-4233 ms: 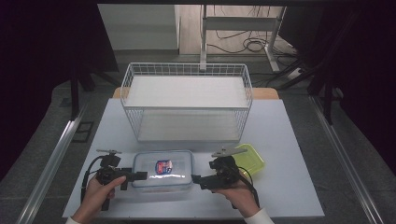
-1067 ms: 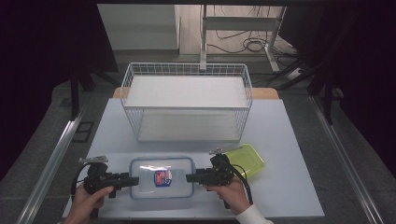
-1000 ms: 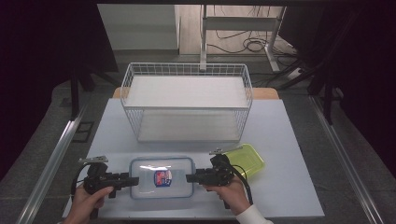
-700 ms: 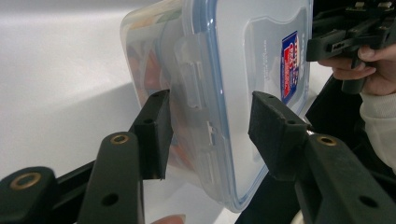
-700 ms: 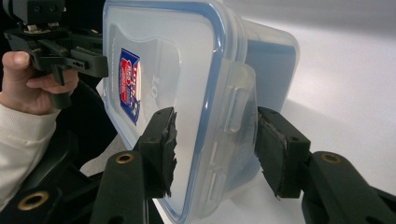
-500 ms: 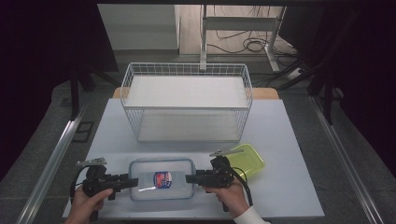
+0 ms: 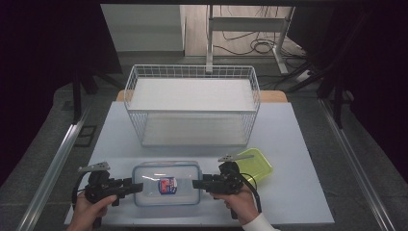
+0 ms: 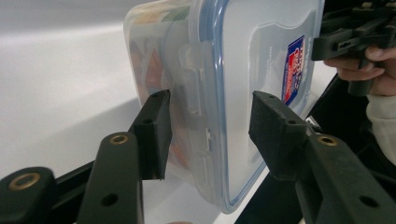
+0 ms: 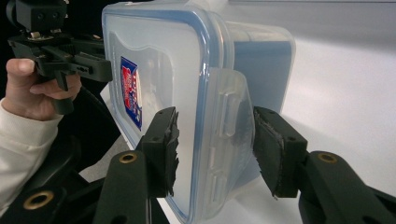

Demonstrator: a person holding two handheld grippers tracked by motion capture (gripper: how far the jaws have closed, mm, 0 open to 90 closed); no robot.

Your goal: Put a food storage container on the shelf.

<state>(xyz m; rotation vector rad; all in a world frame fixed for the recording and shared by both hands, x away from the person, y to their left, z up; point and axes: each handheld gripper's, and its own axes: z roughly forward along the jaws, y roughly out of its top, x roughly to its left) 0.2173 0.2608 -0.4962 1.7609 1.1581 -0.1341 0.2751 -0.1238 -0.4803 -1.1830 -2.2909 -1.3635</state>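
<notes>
While the clear rectangular plastic box with a blue-rimmed snap lid [image 7: 166, 183] sits at the table's near edge, the left gripper [image 7: 136, 186] and right gripper [image 7: 198, 183] straddle its end latches, jaws parted, neither clamped. Nothing is lifted yet; the white wire basket [image 7: 192, 103] waits beyond.

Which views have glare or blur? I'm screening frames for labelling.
High view: dark surroundings, a bright streak of glare on the container lid. Left gripper view: the white table is washed out, the near jaws slightly soft. Right gripper view: the container looks sharp, the far table overexposed.
</notes>
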